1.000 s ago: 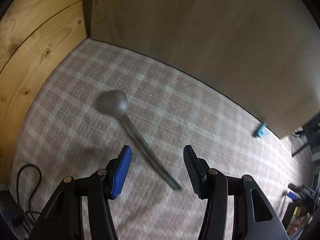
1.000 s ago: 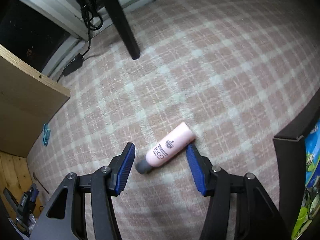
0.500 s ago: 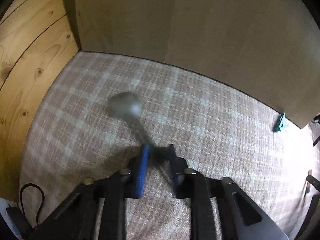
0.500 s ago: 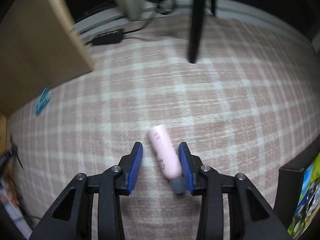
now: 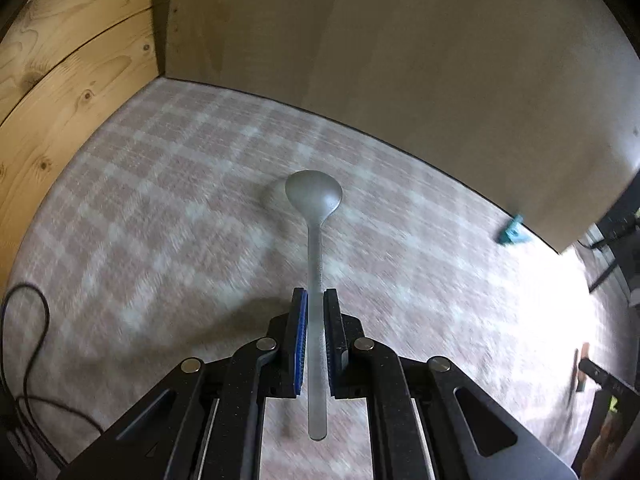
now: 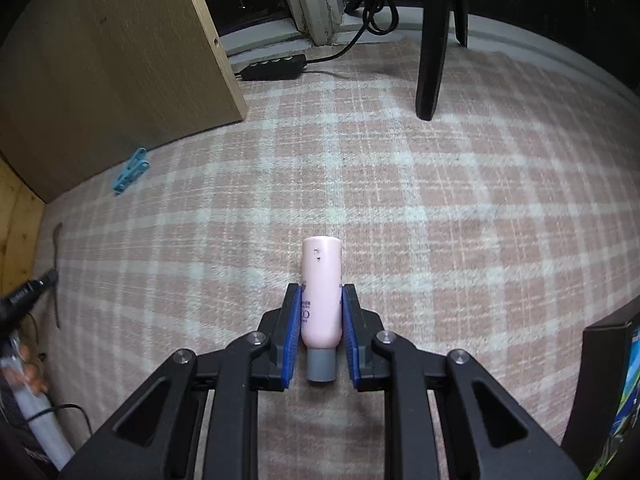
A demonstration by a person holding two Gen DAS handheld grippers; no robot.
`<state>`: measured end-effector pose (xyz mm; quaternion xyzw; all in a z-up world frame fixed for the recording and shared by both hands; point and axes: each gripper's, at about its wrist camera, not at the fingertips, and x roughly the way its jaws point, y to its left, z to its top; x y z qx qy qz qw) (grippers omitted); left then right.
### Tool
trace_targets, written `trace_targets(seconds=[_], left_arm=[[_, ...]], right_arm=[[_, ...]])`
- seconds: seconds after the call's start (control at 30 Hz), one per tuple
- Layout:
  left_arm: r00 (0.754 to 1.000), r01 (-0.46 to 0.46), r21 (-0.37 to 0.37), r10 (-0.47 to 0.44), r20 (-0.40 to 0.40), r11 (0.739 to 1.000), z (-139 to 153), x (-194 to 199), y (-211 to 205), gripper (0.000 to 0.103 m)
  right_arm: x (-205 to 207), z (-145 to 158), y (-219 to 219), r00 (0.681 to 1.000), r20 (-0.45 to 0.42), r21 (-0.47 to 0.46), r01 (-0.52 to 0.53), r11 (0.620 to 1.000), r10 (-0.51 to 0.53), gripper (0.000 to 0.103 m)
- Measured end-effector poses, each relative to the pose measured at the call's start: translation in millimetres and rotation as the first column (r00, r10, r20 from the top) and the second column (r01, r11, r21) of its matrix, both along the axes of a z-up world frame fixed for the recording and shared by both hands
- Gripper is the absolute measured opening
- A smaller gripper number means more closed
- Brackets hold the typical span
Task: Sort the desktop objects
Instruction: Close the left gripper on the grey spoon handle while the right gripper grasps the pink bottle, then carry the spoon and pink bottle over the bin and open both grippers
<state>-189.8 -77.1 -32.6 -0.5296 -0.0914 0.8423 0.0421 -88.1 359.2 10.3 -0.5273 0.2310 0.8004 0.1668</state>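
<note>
With both jaws pinched, my L gripper [image 5: 315,300] clamps a matte grey spoon [image 5: 316,240] — R gripper [image 6: 321,300] a smooth pink tube [image 6: 321,292].

Both my claws went from wide open to clamped — left gripper [image 5: 315,300] now pinches the spoon [image 5: 315,216] handle, bowl swung to 12 o'clock; right gripper [image 6: 321,296] now squeezes the pink tube [image 6: 321,292] — far end turned to 12.

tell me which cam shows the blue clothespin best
The right wrist view: the blue clothespin lies sharp and whole on the checked cloth beside the wooden board. The left wrist view shows it small and blurred.
</note>
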Motion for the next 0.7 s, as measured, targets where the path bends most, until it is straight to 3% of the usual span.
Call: trace_targets(seconds=[0.17, 0.4, 0.47, 0.7], left_arm=[[0.998, 0.060, 0.024, -0.060, -0.020, 0.998, 16.6, 23.9, 20.3, 0.007], [0.984, 0.172, 0.043, -0.169, -0.064, 0.984, 54.2, 52.3, 77.9, 0.007], [0.976, 0.208, 0.043, -0.204, -0.081, 0.977, 66.0, 67.6, 98.4, 0.007], [0.933, 0.349, 0.051, -0.342, -0.115, 0.936, 92.9, 112.6, 179.6, 0.007]], right_arm=[[48.3, 17.3, -8.1, 0.999, -0.041, -0.016, -0.016, 1.000, 0.016, 0.019], [80.7, 52.4, -13.9, 0.995, -0.095, 0.007, -0.011, 1.000, 0.012, 0.019], [73.1, 50.1, -7.6, 0.995, -0.103, 0.019, 0.000, 1.000, 0.002, 0.019], [128.2, 61.4, 21.0, 0.989, -0.141, 0.039, 0.049, 0.998, -0.043, 0.019]])
